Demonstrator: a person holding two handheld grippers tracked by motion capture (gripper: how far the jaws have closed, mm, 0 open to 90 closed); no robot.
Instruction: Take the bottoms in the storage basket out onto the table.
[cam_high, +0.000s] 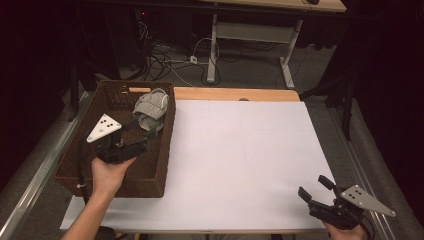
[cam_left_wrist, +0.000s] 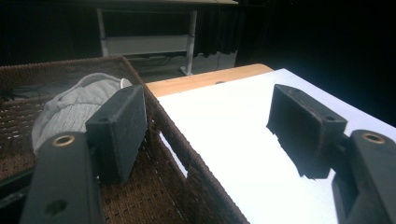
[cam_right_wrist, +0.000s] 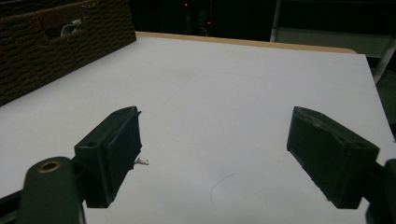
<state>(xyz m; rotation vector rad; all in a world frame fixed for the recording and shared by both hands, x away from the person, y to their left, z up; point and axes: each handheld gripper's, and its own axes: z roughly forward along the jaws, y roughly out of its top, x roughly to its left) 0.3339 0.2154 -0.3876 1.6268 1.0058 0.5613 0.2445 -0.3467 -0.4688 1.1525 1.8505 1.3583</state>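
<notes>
Nearest the high camera, at about seven o'clock, a bare forearm reaches up to the left gripper, held over the near half of a dark brown woven wicker basket; its jaws gape wide with nothing between them, pointing toward one o'clock at a crumpled grey cloth garment. That garment lies bunched against the basket's far right wall, partly draped on the rim. The basket sits on the left end of a white sheet-covered tabletop, whose bare pale wooden edge shows along the far side at twelve o'clock. Beyond it, on a grey floor, stand the white legs of another desk among tangled cables, with dark curtains around. At five o'clock the right gripper is held low over the sheet's near right corner, jaws spread wide and empty.

From the left gripper view, the basket's right wall runs between the two pads, one jaw over the basket, the other over the sheet. From the right gripper view, a cut-out handle opening in the basket's side appears, and a faint curved mark on the sheet.
</notes>
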